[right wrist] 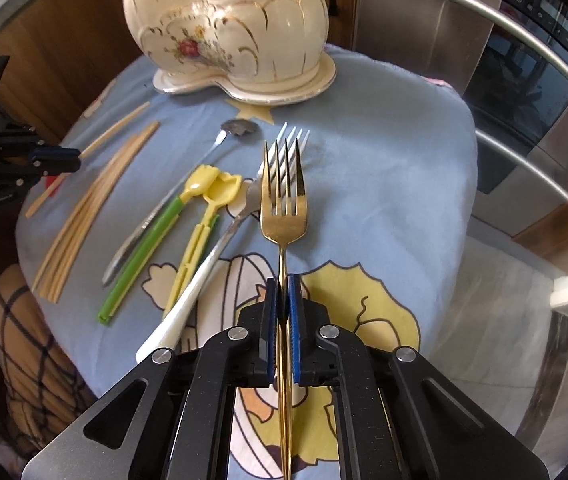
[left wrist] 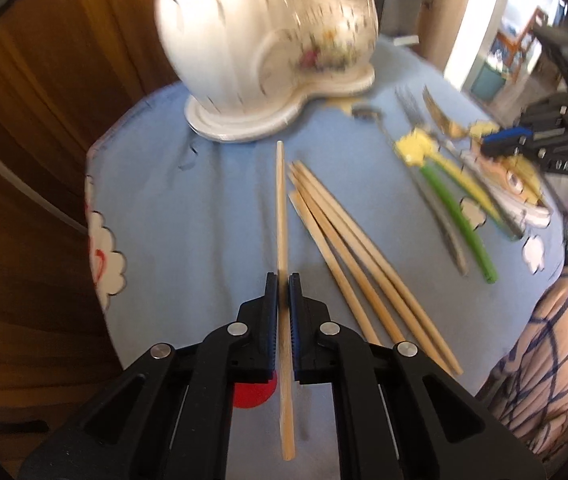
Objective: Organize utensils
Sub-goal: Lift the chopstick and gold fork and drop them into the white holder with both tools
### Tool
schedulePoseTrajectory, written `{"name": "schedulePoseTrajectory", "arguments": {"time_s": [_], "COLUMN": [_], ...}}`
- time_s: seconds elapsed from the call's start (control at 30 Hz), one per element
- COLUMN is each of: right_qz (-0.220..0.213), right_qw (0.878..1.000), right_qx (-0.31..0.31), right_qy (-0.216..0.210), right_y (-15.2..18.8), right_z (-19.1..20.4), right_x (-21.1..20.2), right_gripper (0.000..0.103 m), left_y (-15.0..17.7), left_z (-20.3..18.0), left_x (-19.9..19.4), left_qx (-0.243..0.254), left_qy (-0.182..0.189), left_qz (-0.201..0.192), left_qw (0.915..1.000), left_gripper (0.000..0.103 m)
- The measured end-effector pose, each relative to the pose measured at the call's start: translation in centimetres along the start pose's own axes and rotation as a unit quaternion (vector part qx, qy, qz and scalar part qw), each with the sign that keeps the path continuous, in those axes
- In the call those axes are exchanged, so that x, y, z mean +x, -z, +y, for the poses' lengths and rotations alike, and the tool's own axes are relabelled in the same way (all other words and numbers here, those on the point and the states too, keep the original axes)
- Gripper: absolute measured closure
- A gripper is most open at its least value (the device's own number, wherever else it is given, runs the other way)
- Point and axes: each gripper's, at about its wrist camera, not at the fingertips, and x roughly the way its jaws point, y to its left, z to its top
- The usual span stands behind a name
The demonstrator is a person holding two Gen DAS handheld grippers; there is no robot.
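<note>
A gold fork [right wrist: 284,216] is pointing tines-first toward the floral ceramic holder [right wrist: 228,28]; one wooden chopstick [left wrist: 282,208] is lying apart from four others [left wrist: 348,248], beside green and yellow plastic utensils [right wrist: 152,236].

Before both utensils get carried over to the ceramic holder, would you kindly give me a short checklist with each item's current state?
1. Left gripper jaws shut on one chopstick: ok.
2. Right gripper jaws shut on the gold fork: ok.
3. Gold fork lifted clear of the white-handled fork: cannot tell.
4. Remaining chopsticks lie apart from the held one: ok.
5. Ceramic holder upright on its base: ok.
6. Room inside the holder's compartments: cannot tell; the openings are not visible.
</note>
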Motion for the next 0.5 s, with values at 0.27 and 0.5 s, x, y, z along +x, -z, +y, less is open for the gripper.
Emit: {"name": "schedulePoseTrajectory", "arguments": {"time_s": [0.27,0.5], "right_qz": [-0.093,-0.203], "right_qw": [0.995,0.979], "right_qx": [0.014,0.029], "right_qy": [-0.012,0.000], "right_y": [0.3,1.0], "right_z": [0.4,0.9], "right_x": [-3.2,-6.9], "right_gripper": [0.096,0.096], "left_y": [0.4,0.0], "left_z": [1.4,0.6], "left_x": [-5.1,-7.7], "left_qx": [-0.057,-0.094], "left_qy": [0.022,0.012], "left_qz": [-0.143,-0.265], "left_qw": [0.9879,0.9596], "left_gripper": [0.098,0.097]}}
